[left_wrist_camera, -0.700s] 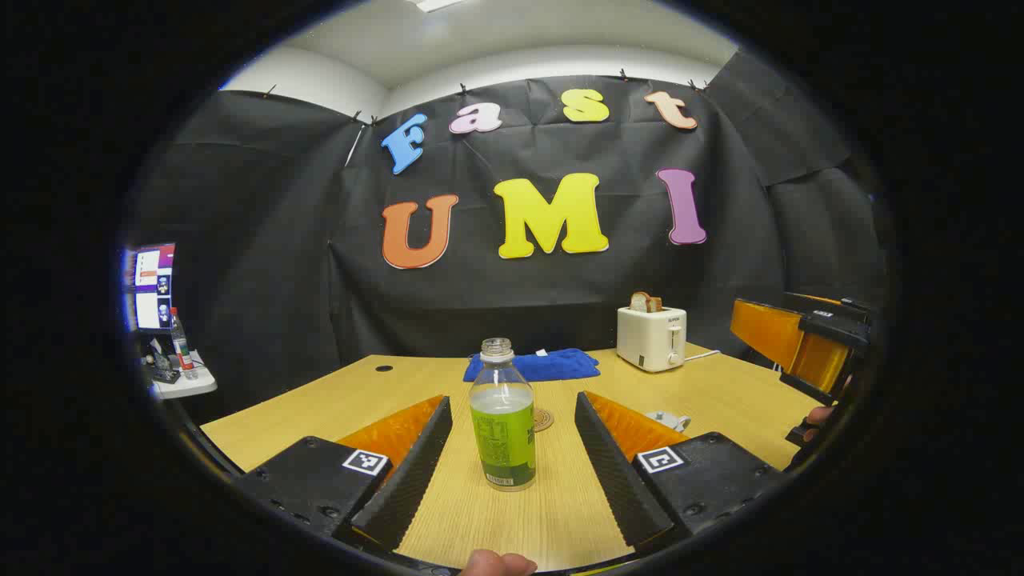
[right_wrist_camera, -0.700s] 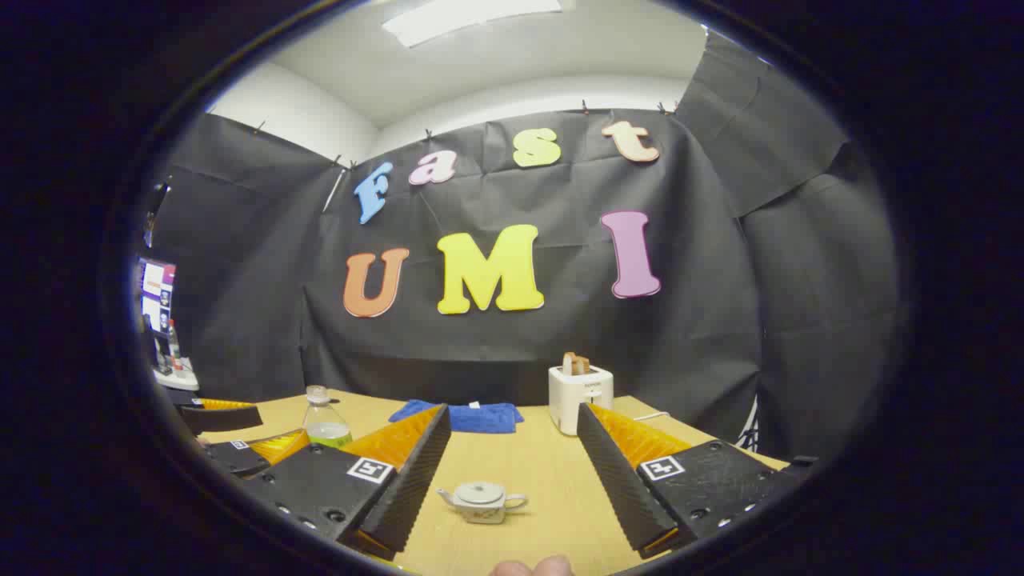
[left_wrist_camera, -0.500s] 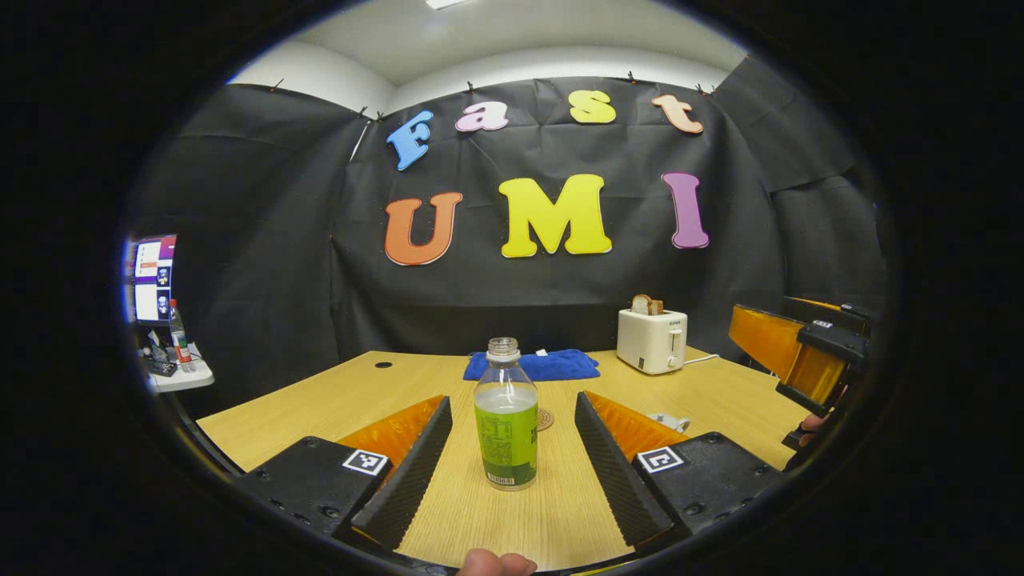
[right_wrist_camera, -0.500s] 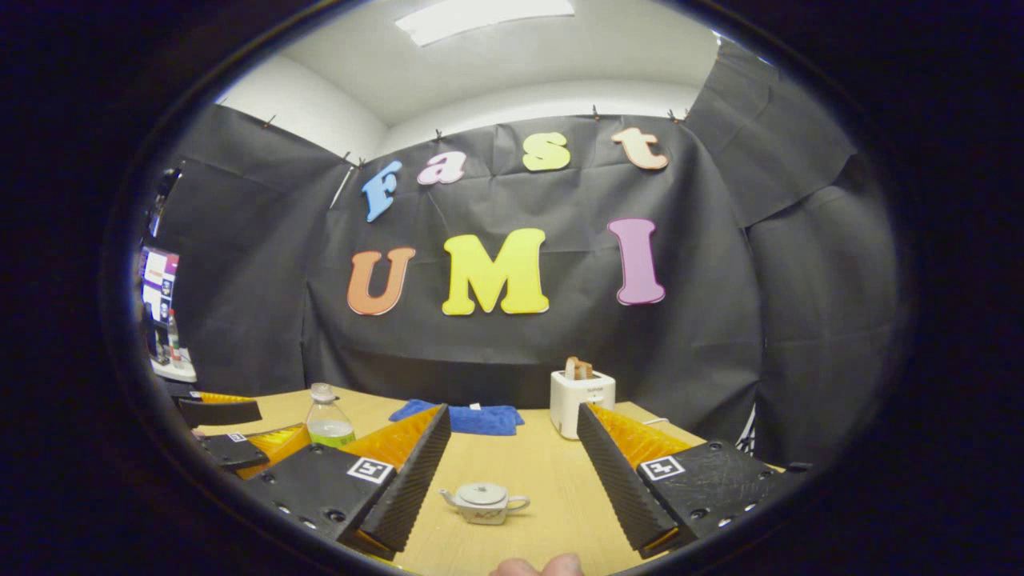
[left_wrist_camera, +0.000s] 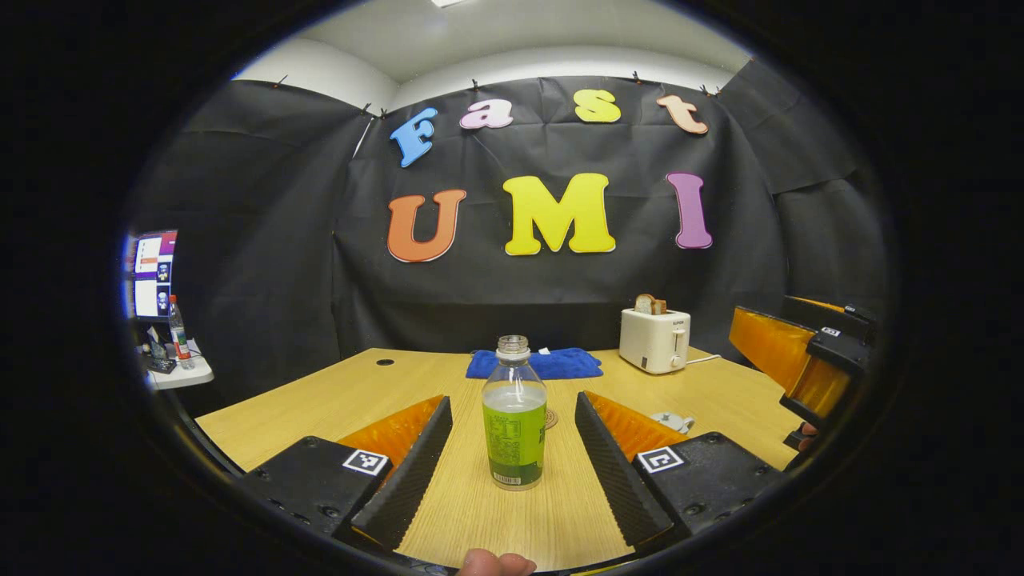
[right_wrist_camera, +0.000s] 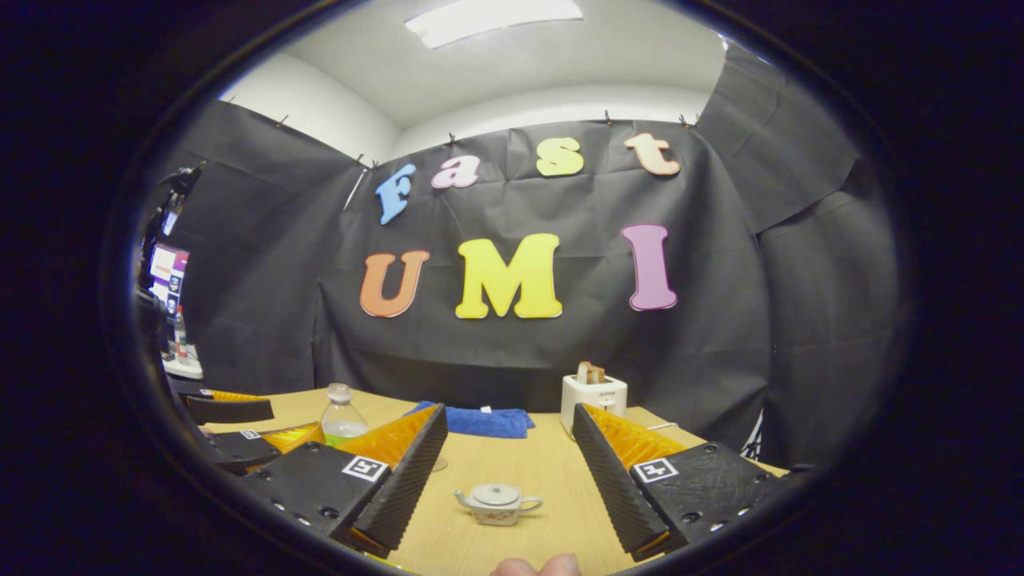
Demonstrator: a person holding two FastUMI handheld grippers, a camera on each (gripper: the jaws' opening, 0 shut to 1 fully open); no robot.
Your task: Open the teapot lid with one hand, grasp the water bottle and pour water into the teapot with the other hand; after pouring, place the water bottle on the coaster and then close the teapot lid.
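Table (left_wrist_camera: 336,392): wooden top carrying everything; the water bottle is the landmark for the places below.
Toaster (left_wrist_camera: 654,340): far behind the water bottle and off to its right, by the wall, with bread in its slot.
Blue cloth (left_wrist_camera: 552,364): flat on the table, straight behind the water bottle.
Left gripper (left_wrist_camera: 512,432): jaws spread wide, one on each side of the water bottle, neither finger touching it; a fingertip of the holding hand shows at the bottom edge.
Right gripper (right_wrist_camera: 504,452): jaws likewise wide apart and holding nothing, lined up on the teapot, well to the right of the water bottle.
Water bottle (left_wrist_camera: 514,416): upright on the table, cap off, green label, still holding water; in the right gripper view (right_wrist_camera: 342,416) it stands at far left.
Teapot (right_wrist_camera: 496,505): small and pale, on the table right of the water bottle, with the lid (right_wrist_camera: 496,494) seated on it; in the left gripper view (left_wrist_camera: 670,421) it peeks out past the right-hand finger.
Coaster (left_wrist_camera: 550,418): small round disc just behind the water bottle, partly hidden by it.
Progress: by my reading nothing is done yet; both grippers are only lined up.
Left to do: lift the lid, grasp the bottle, pour, set the bottle on the coaster, close the lid.
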